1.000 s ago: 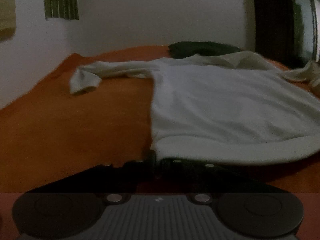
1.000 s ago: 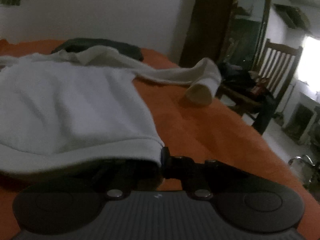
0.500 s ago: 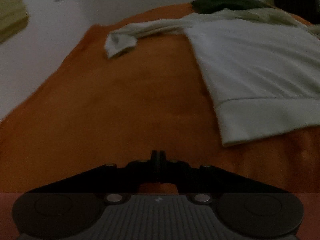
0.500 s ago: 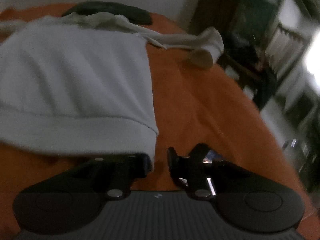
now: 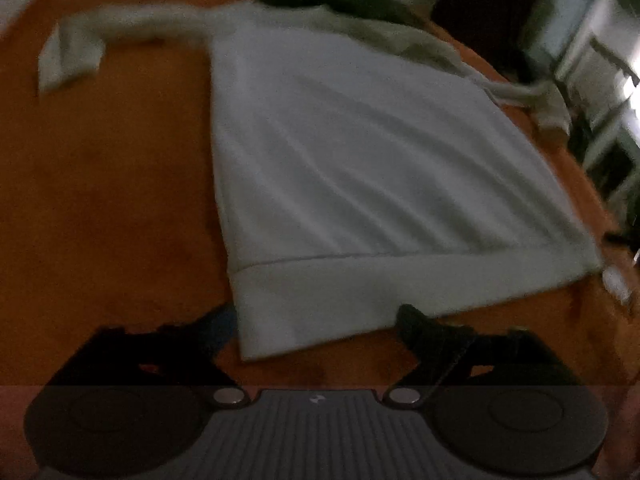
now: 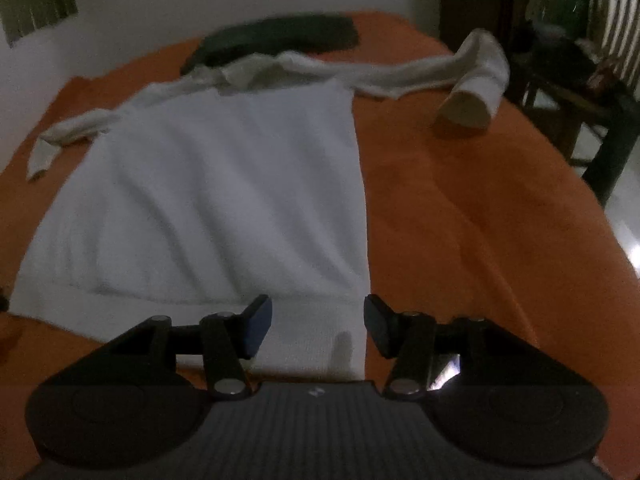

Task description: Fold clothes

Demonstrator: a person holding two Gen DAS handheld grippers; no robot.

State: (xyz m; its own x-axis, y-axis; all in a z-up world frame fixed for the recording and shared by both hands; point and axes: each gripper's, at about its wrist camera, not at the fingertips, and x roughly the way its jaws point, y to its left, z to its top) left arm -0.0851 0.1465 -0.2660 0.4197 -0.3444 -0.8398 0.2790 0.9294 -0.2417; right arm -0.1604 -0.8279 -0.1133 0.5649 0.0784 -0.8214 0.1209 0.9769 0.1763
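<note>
White sweatshirt (image 6: 224, 196) lies spread flat on an orange bed (image 6: 460, 216), sleeves out at 10 and 2 o'clock. Both tools hover over its hem: left hand-held gripper (image 5: 316, 324) spread wide at the hem's left corner, right hand-held gripper (image 6: 318, 320) spread over the right corner, empty. Bare orange bedding lies open either side; dark garment (image 6: 276, 38) at 12 o'clock.

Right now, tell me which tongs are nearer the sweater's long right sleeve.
Right. The right tongs hover open over the hem on that sleeve's side; the left tongs sit open at the opposite hem corner.
</note>
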